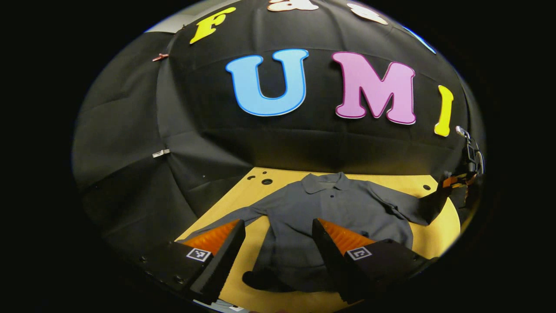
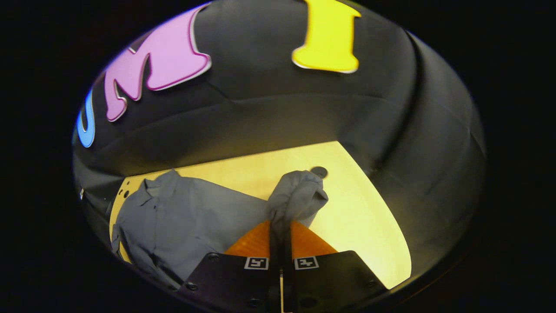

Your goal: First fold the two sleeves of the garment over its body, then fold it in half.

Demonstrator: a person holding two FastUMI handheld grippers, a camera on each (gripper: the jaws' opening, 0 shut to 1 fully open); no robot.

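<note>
Grey shirt point(image 1: 330, 208) sleeve point(image 2: 297, 195) sits clamped in the right gripper point(image 2: 280, 230), while the left gripper point(image 1: 278, 243) hovers with jaws apart; thin cloth could slip mid-fold.

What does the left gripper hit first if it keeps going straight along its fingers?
Probably the shirt: the open left gripper points down at its lower body on the table. Depth is unclear.
</note>
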